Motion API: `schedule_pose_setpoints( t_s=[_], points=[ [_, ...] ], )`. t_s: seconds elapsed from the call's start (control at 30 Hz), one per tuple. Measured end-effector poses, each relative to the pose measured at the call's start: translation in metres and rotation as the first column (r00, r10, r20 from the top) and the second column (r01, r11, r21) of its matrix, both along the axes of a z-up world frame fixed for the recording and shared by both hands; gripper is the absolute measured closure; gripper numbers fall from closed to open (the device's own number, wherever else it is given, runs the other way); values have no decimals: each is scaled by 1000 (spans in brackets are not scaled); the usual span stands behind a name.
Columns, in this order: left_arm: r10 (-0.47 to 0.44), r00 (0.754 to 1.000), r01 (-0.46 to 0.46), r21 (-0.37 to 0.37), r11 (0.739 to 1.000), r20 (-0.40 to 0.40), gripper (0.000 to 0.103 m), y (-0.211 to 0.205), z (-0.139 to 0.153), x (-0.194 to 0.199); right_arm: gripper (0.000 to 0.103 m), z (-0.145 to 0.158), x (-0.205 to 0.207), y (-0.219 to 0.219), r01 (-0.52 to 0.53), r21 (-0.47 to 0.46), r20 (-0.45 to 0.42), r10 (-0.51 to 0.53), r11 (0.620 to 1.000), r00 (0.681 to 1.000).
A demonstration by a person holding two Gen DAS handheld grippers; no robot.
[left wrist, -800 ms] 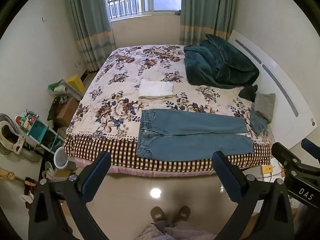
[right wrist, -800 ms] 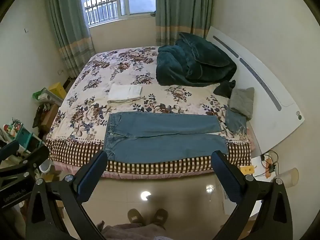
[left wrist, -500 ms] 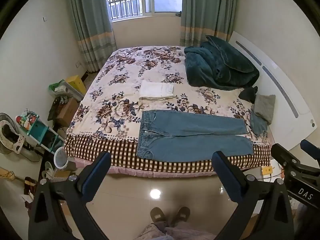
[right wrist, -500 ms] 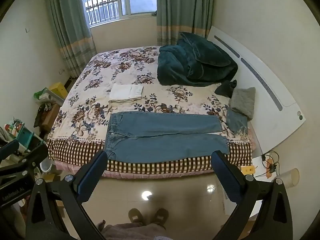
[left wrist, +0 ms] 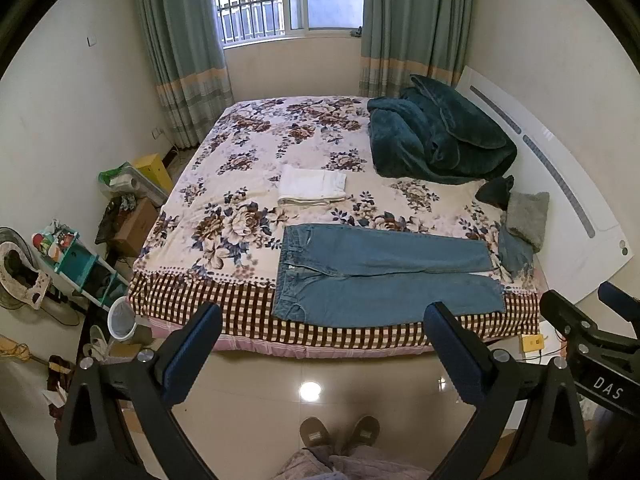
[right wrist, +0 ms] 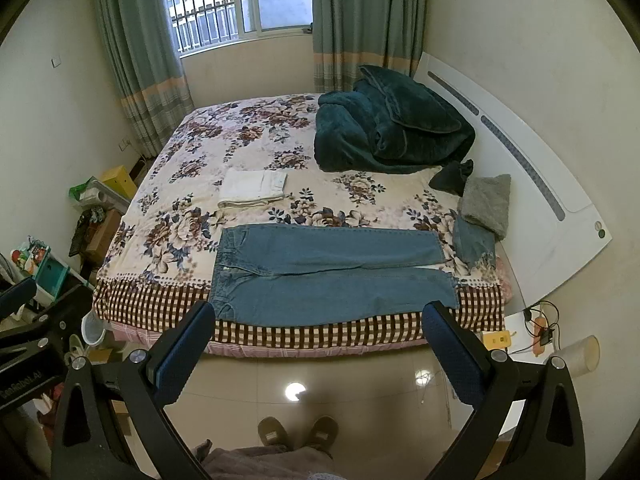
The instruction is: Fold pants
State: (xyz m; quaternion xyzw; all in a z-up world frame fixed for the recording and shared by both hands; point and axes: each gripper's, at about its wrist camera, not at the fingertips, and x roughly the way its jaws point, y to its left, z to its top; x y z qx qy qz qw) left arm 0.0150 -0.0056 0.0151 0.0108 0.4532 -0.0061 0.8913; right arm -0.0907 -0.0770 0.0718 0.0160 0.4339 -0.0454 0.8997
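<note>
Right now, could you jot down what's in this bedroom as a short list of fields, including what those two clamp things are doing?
setting: bed with a flowered cover, window behind it
pants: blue jeans spread flat near the bed's front edge, waistband to the left, legs to the right, not yet folded
behind the jeans: folded white cloth
far right corner: heaped dark green blanket
left gripper: jaws wide open, empty, short of the bed
right gripper: jaws wide open, empty, short of the bed
person: slippered feet on the tiled floor
</note>
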Motion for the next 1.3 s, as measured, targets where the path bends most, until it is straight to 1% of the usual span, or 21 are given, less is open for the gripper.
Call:
schedule_pose_setpoints(
  t_s=[0.07, 0.1, 0.17, 0.2, 0.4, 0.5, 0.6, 0.83, 1.1, 1.3],
  points=[
    [-3, 1000, 3, -1, 1000, 0, 0, -4, 4, 4, 0, 1, 0, 2, 1, 0, 0, -1, 1000, 1000],
    [1, 1000, -1, -5, 1000, 5, 0, -3, 5, -3, 0, 1, -1, 2, 2, 0, 1, -2, 1000, 1000],
    [-1, 1000, 1, -5, 1000, 7, 0, -4, 6, -1, 0, 0, 0, 1, 1, -1, 2, -1, 1000, 1000],
    [-1, 1000, 1, -6, 1000, 9, 0, -4, 5, -3, 0, 4, 0, 4, 1, 0, 3, -1, 1000, 1000],
    [1, 1000, -1, -3, 1000, 14, 0, -7, 3, -5, 0, 3, 0, 2, -2, 3, 1, 2, 1000, 1000],
    [3, 1000, -3, -4, 1000, 14, 0, -6, 3, -5, 0, 17, -1, 8, -6, 5, 1, 6, 1000, 1000],
    [3, 1000, -3, -9, 1000, 11, 0, -6, 3, -7, 0, 23, -1, 5, -8, 6, 3, 8, 1000, 1000],
    [7, 1000, -7, -16, 1000, 4, 0, -6, 0, -11, 0, 23, -2, 5, -5, 7, 6, 5, 1000, 1000],
    [14, 1000, -14, -24, 1000, 0, 0, -4, -5, -16, 0, 35, 3, 6, -14, 6, -3, 14, 1000, 1000],
    [15, 1000, -15, -21, 1000, 0, 0, -4, -4, -15, 0, 29, -3, 7, -12, 4, 2, 12, 1000, 1000]
  ],
)
